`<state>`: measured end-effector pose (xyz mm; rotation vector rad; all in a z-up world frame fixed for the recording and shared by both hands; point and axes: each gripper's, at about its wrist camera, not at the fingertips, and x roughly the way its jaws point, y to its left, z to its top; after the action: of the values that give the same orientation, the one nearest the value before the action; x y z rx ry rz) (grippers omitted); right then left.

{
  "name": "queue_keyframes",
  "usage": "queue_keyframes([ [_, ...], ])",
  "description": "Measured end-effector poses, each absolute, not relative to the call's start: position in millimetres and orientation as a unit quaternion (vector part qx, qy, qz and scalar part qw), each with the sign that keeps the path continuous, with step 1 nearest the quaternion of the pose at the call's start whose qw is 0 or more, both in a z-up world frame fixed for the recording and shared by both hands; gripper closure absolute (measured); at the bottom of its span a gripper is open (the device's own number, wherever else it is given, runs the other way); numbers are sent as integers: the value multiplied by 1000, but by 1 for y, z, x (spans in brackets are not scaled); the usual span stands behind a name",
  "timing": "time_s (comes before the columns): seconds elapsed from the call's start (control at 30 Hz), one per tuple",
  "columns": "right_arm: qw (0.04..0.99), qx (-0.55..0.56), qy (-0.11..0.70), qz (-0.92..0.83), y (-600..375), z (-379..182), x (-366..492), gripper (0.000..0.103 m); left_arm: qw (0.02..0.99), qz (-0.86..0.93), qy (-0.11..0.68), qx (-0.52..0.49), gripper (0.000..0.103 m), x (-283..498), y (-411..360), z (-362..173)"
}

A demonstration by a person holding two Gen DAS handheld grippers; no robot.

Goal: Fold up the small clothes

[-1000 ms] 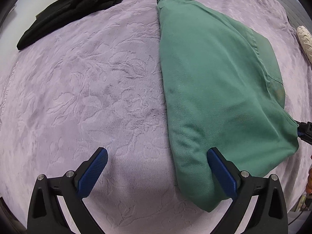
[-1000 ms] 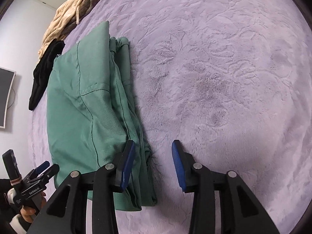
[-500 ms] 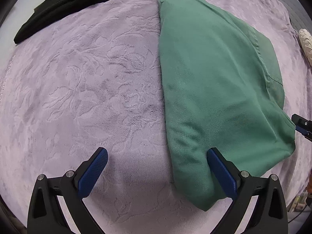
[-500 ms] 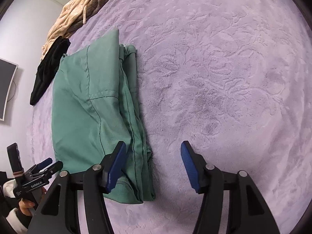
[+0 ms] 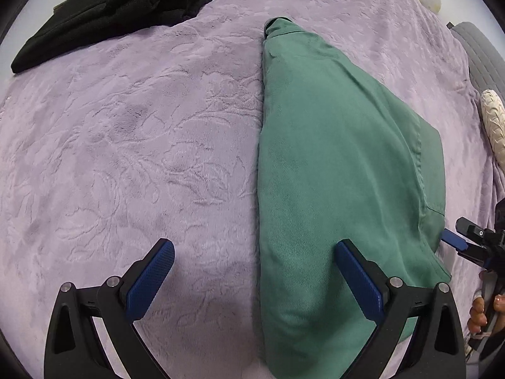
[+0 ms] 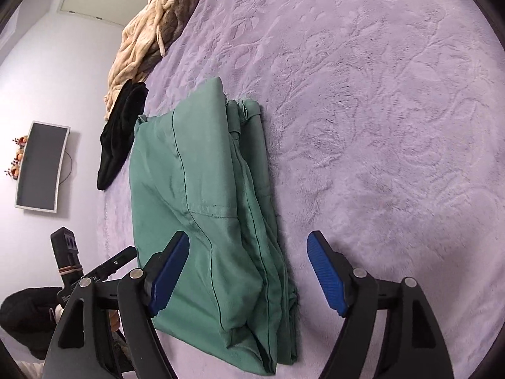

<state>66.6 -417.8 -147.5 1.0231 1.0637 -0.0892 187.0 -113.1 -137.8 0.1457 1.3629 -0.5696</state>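
Left tongs [image 5: 254, 276] spread wide, empty, right pad over the near edge of the folded green trousers [image 5: 334, 189]. Right tongs [image 6: 249, 268] also apart, holding nothing. Trousers lie flat on the purple bed [image 5: 126, 158]. Farther off: black garment [image 5: 120, 9], beige blanket [image 6: 142, 41].

L claw [image 5: 254, 279]: jaws spread wide, nothing between the blue pads [image 5: 151, 279], held low & pointing fwd. R claw [image 6: 247, 273]: also wide apart, empty, pads [image 6: 325, 273] level. In L wrist view, R claw's tip shows at far right w/ person's fingers [image 5: 478, 314] round its handle.
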Motion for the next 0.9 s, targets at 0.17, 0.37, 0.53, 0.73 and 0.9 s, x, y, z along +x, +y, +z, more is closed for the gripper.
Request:
queue_keyframes([
  [0.17,729,466,501,-26,-414,-164,89,23,731,-270,625,52,1,182,-112,-143],
  [0.37,720,466,514,-17,-409,-178,105,23,727,-281,625,40,1,184,-112,-146],
  [0.53,717,465,520,-7,-408,-183,112,22,716,-299,629,29,1,187,-124,-151],
  [0.73,714,476,513,29,-402,-186,126,21,691,-328,644,14,1,185,-148,-171],
  [0.9,718,477,505,37,-394,-193,140,12,680,-351,644,5,1,183,-167,-185],
])
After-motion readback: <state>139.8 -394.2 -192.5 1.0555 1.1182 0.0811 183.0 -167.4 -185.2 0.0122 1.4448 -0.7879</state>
